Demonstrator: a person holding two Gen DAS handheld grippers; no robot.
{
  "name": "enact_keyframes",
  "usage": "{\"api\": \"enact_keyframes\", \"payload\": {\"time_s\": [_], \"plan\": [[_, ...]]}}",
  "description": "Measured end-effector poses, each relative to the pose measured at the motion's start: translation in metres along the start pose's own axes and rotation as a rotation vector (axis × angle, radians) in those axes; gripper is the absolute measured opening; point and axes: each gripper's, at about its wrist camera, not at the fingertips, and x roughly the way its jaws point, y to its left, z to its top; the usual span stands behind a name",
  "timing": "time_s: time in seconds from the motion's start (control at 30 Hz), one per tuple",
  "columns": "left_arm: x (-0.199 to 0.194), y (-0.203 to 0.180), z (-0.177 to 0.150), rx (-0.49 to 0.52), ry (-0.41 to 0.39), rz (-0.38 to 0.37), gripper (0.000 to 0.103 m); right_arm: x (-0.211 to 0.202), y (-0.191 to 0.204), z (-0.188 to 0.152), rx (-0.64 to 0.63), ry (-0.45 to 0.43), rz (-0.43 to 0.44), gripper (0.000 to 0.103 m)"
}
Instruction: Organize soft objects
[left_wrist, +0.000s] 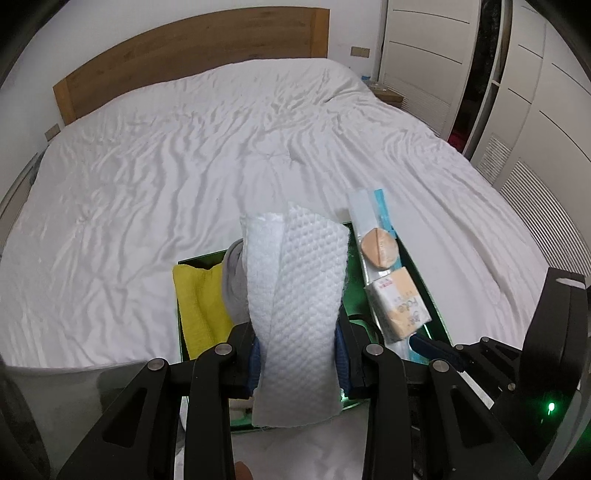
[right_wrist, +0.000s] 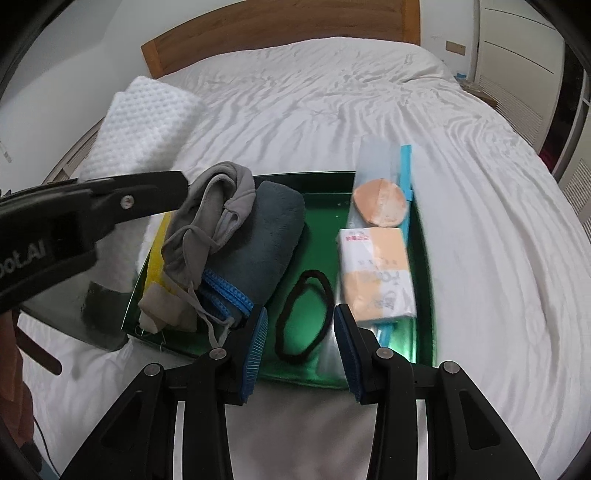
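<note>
You face a wide bed (left_wrist: 229, 147) covered by a wrinkled white sheet that spreads across most of both views. Behind it stands a plain wooden headboard (left_wrist: 192, 48) against a white wall (left_wrist: 51, 40), which carries small tan switch plates (left_wrist: 360, 51) beside the headboard. To your right you see tall white wardrobe doors (left_wrist: 428, 55), with louvred white panels (left_wrist: 532, 206) lower down. A low wooden bedside table (left_wrist: 389, 96) sits between bed and wardrobe. Lighting is even and soft, without hard shadows.
</note>
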Motion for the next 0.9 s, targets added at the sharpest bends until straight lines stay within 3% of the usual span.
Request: {"api": "enact_keyframes", "payload": {"time_s": [0.9], "plan": [[-0.090, -0.001, -0.032, 0.001, -0.103, -0.109, 0.033, -0.095, 0.015, -0.049, 0.047, -0.051, -0.099, 0.039]]}}
